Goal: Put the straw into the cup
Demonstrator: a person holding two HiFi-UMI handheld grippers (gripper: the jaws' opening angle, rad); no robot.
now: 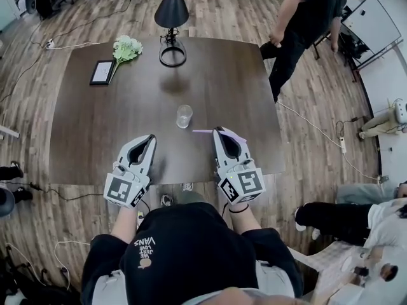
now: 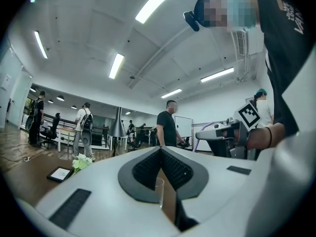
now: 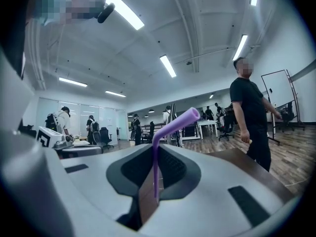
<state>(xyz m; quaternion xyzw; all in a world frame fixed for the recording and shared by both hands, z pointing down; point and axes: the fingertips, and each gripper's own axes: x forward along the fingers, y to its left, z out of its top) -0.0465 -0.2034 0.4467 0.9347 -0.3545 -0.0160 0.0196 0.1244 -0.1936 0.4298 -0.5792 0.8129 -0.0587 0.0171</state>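
The straw is purple, the cup clear, the table dark brown.

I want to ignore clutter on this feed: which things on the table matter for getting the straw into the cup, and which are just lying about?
For the job:
straw, held in the right gripper
cup, upright on the table

Lying about:
lamp
flowers
tablet
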